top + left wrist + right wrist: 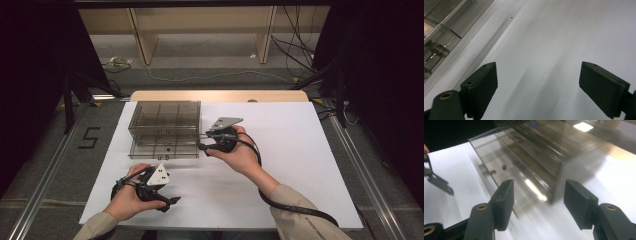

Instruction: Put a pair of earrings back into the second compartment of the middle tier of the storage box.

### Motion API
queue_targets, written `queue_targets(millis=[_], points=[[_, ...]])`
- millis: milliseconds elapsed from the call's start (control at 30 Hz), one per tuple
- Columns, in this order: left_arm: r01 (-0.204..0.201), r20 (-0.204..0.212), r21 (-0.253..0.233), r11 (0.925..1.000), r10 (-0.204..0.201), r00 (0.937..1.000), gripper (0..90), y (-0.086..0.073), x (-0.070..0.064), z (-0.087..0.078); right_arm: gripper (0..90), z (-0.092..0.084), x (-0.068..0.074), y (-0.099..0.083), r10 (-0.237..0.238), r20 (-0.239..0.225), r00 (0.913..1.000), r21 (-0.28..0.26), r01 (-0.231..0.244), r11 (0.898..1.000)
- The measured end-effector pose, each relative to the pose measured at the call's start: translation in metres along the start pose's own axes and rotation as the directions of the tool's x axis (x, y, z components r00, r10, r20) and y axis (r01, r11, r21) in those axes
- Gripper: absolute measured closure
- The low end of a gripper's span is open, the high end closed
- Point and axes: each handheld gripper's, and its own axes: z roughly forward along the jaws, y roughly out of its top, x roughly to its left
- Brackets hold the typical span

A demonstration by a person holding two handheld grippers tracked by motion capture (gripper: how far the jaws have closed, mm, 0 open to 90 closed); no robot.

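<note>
Where the white sheet point(280, 165) covers the table, a smoky, see-through plastic drawer box point(165, 127) stands toward its far left part, a squat rectangular case whose top shows a grid of compartments and whose lower drawer juts slightly toward the person. Its walls are thin, glossy and tinted brown-grey, with light glinting off the edges in the right gripper view, where the box point(536, 157) looks blurred; small dark red specks show through its clear front panel, too small to identify. The right gripper point(204, 142) lies level just beside the box's right front corner, jaws pointing left at it; they stand spread apart with that corner ahead of the gap, the matte black pads point(506, 200) pressing on nothing. The right hand point(240, 152) wraps the gripper body from behind, forearm angling in from the lower right in a beige sleeve, cable looping under the wrist. The left gripper point(170, 201) rests low over the near left part of the sheet, well apart from the box, jaws aimed right and likewise released, with bare sheet between its blocky pads point(482, 87). The left hand point(130, 197) cups it from the left.
</note>
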Motion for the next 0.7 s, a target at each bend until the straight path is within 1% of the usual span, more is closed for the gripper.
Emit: queue_targets(millis=[133, 200, 367, 533, 700], points=[[0.007, -0.003, -0.004, 1.0000, -0.007, 1.0000, 15.0, -0.001, 0.000, 0.000, 41.7, -0.022, -0.014, -0.019, 0.026, 0.033, 0.9991, 0.002, -0.026, 1.000], [0.008, -0.005, -0.006, 0.9999, -0.008, 1.0000, 15.0, -0.001, 0.001, 0.000, 41.6, -0.032, -0.019, -0.027, 0.031, 0.047, 0.9984, 0.001, -0.031, 1.000], [0.012, -0.010, -0.006, 0.9999, -0.012, 0.9999, 15.0, -0.001, 0.002, 0.000, 41.3, -0.059, -0.030, -0.049, 0.063, 0.081, 0.9947, -0.006, -0.063, 0.998], [0.017, -0.018, -0.011, 0.9998, -0.018, 0.9997, 15.1, -0.002, 0.003, -0.001, 41.0, -0.082, -0.036, -0.065, 0.083, 0.104, 0.9911, -0.005, -0.083, 0.997], [0.025, -0.014, -0.014, 0.9996, -0.025, 0.9996, 15.1, -0.003, 0.004, 0.000, 40.6, -0.104, -0.040, -0.085, 0.112, 0.125, 0.9857, 0.002, -0.114, 0.994]])
